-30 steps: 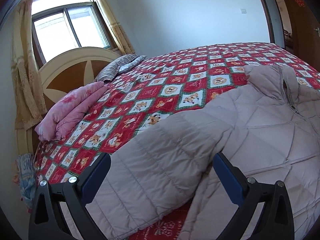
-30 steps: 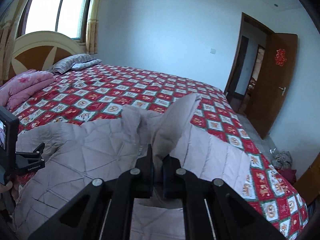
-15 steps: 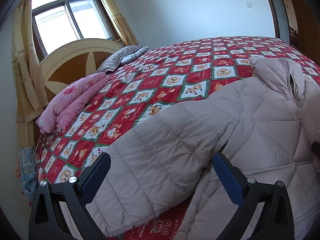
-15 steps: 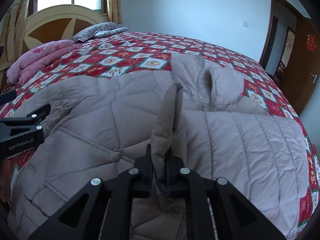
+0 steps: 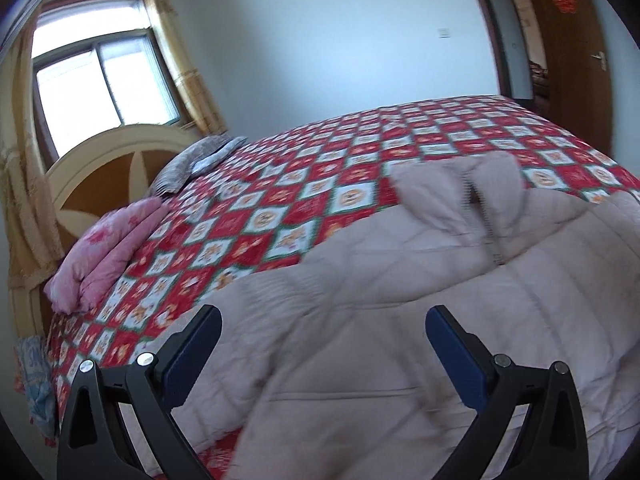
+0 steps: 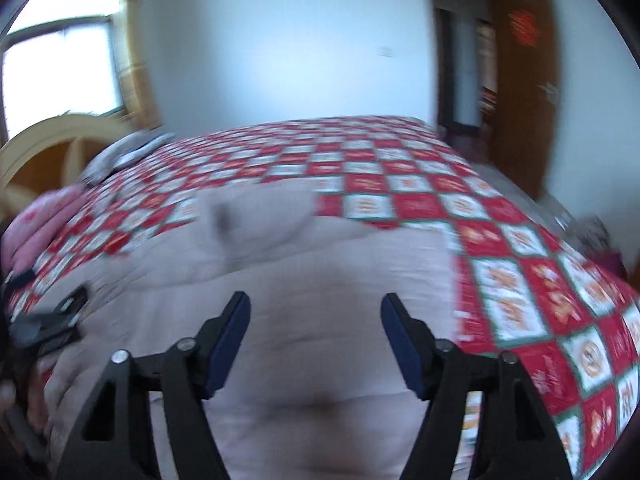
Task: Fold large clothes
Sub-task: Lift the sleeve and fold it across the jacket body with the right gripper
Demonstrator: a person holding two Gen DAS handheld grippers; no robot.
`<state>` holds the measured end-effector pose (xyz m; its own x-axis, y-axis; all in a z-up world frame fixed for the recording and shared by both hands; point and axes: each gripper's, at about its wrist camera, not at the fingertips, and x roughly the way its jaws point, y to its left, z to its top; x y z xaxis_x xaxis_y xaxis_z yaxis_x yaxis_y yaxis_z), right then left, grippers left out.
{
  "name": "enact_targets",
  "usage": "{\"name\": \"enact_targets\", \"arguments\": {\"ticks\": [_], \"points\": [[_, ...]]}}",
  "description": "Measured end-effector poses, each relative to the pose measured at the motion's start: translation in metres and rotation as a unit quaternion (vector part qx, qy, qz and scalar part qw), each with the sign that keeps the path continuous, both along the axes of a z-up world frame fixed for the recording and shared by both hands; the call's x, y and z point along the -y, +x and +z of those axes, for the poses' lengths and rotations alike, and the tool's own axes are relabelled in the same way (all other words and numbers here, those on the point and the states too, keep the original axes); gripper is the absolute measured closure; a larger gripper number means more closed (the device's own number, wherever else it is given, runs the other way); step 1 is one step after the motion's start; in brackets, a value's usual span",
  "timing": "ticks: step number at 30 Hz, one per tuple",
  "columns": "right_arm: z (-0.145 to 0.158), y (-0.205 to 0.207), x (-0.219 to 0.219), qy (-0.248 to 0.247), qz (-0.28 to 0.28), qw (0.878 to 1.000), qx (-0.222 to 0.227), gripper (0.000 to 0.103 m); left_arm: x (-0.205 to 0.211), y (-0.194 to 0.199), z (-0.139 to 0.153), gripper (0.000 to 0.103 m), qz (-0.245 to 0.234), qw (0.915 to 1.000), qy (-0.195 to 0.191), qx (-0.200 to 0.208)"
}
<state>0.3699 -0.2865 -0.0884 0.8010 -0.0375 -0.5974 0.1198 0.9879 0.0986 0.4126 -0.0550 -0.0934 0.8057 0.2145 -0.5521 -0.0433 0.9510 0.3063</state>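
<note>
Right wrist view: the right gripper (image 6: 316,320) is opening wide and holding nothing, so the coat (image 6: 304,300) is lying flat on the near side of the bed (image 6: 520,280). The left gripper (image 5: 320,344) is hanging open over it, empty, ready to grab.

Both wrist cameras look down close over the padded jacket (image 5: 360,320) toward the bed (image 6: 420,168), sharing headboard (image 5: 100,168) and door (image 6: 524,80).
</note>
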Motion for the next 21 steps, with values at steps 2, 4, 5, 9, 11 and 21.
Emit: {"name": "enact_targets", "arguments": {"ticks": [2,4,5,9,11,21], "points": [[-0.007,0.007,0.036,0.023,-0.055,0.998,-0.006,0.049,0.023,0.001,-0.008,0.001,-0.004,0.9993,0.033,0.018],[-0.018,0.016,0.053,0.025,-0.066,0.997,-0.02,0.051,0.036,0.008,-0.023,0.001,0.004,0.998,0.061,0.019],[-0.024,0.022,0.055,0.023,-0.061,0.997,-0.03,0.051,0.038,0.011,-0.03,0.001,0.003,0.9977,0.066,0.015],[-0.06,0.042,0.057,0.023,-0.031,0.996,-0.085,0.052,0.035,0.032,-0.065,0.001,0.026,0.9938,0.107,-0.015],[-0.073,0.045,0.054,0.016,-0.032,0.995,-0.098,0.051,0.027,0.036,-0.074,0.001,0.029,0.9948,0.095,-0.024],[-0.102,0.041,0.059,0.013,-0.053,0.992,-0.113,0.041,0.009,0.046,-0.091,0.001,0.011,0.9982,0.041,-0.044]]}}
